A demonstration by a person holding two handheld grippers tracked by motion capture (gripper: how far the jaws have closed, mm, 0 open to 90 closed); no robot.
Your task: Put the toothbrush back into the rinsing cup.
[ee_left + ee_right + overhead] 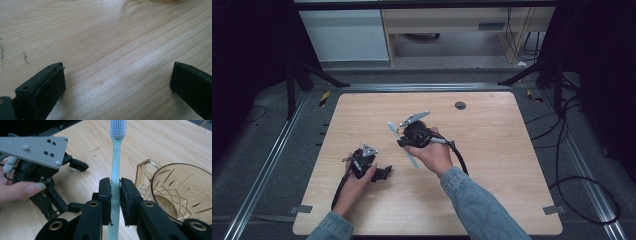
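Amber glass makes up the one container here, a cut-pattern cup (178, 192) with a handle on its side, seen in the right gripper view just right of the jaws; nothing can be seen inside it, though its right side and base run out of the picture, and in the high view the right hand (434, 155) and its gripper cover the place where it stands. A sliver of the same amber shows at the top edge of the left gripper view, too little to tell what part it is. Clamped between the pads of the right gripper (115, 195), which are closed tight on the handle, is a pale blue-green toothbrush (115, 167) with white bristles at the far end; its lower end drops out of sight below the jaws. In the high view the toothbrush (404, 147) sticks out on both sides of the right gripper (407, 139), above the middle of the light wooden tabletop (492, 150), slanting with its head away from the person. The left gripper (382, 174) rests low at the front left of the tabletop in the left hand (357, 182); its jaws stand wide apart with only bare wood between them. A denim sleeve (477, 205) hides part of the front edge.
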